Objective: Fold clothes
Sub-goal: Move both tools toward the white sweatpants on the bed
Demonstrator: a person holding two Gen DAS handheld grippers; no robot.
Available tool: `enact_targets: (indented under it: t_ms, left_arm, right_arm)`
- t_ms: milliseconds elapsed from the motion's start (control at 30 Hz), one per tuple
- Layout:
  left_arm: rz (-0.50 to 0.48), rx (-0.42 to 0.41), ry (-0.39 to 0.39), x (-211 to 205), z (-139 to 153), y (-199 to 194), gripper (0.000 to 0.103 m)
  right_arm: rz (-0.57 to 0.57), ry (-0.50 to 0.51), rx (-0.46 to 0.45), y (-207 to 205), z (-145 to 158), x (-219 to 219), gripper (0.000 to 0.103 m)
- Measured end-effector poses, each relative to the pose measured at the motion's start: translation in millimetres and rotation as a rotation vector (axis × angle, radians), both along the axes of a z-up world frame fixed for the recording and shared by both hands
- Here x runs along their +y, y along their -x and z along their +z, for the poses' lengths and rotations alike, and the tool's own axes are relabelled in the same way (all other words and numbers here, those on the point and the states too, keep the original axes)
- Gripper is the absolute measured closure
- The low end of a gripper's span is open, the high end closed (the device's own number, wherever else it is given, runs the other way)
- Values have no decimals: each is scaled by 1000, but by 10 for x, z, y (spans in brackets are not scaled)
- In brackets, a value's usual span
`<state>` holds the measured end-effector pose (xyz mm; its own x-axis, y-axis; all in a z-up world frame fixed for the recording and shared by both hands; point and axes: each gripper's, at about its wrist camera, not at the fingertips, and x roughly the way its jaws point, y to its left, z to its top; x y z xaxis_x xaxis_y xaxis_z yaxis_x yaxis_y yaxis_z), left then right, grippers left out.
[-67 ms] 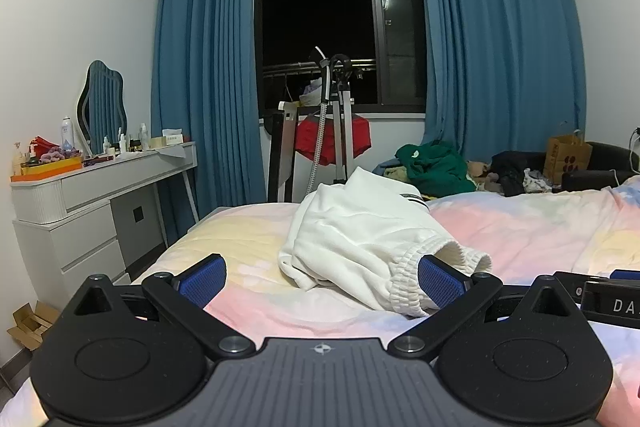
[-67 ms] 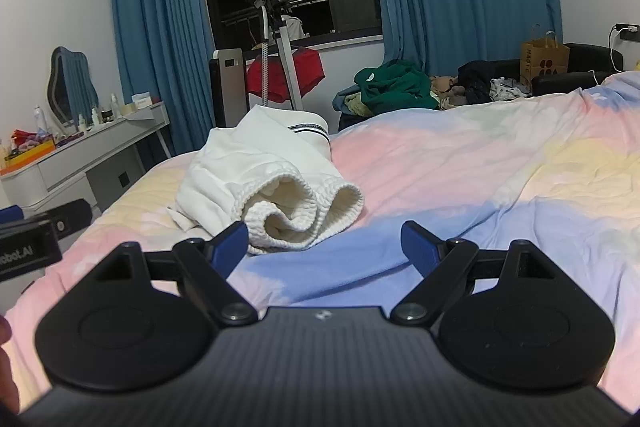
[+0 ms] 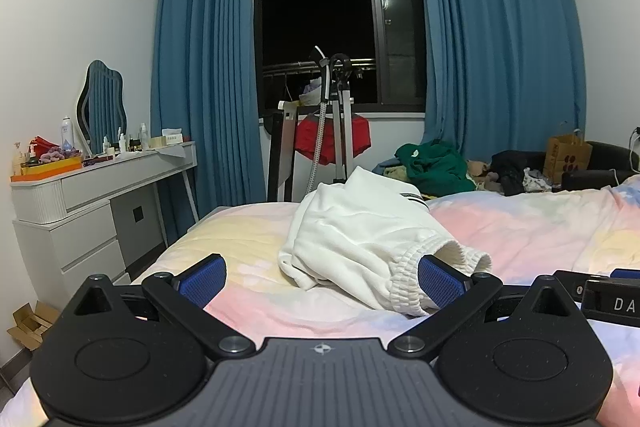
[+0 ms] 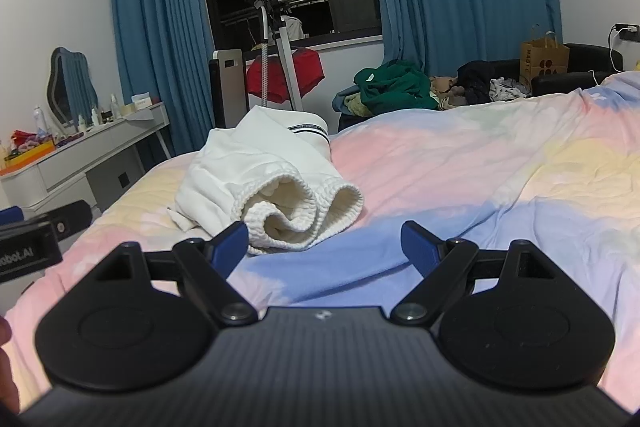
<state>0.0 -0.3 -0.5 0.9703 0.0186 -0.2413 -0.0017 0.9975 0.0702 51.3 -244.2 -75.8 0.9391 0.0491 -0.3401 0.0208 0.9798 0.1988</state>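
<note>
A white garment (image 3: 360,231) with ribbed elastic cuffs lies bunched on the pastel bedspread (image 3: 540,227). It also shows in the right wrist view (image 4: 276,171), cuffs facing me. My left gripper (image 3: 320,279) is open and empty, low over the bed; its right fingertip stands in front of the near cuff. My right gripper (image 4: 324,247) is open and empty, just short of the cuffs, its left fingertip close to them. Each gripper's body shows at the edge of the other's view.
A white dressing table (image 3: 100,183) with bottles and a mirror stands left of the bed. A garment steamer with a red cloth (image 3: 332,139) stands at the window. A pile of clothes (image 3: 432,167) and a paper bag (image 3: 568,159) lie behind the bed.
</note>
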Motion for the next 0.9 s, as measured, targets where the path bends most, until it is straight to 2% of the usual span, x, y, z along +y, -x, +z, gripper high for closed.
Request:
enact_targets:
  t_ms: [300,733,900]
  left_arm:
    - [8,15,15,51,-38,-66,0]
    - [28,-6,-14,31,-16,-2,0]
    - [32,23,11,68,-11,-33,0]
  right_arm:
    - [-2,8,-5,24,-7,-5,18]
    - [7,1,-25,22,26,-4,18]
    - [12,-5,-35,36,41,-5,18]
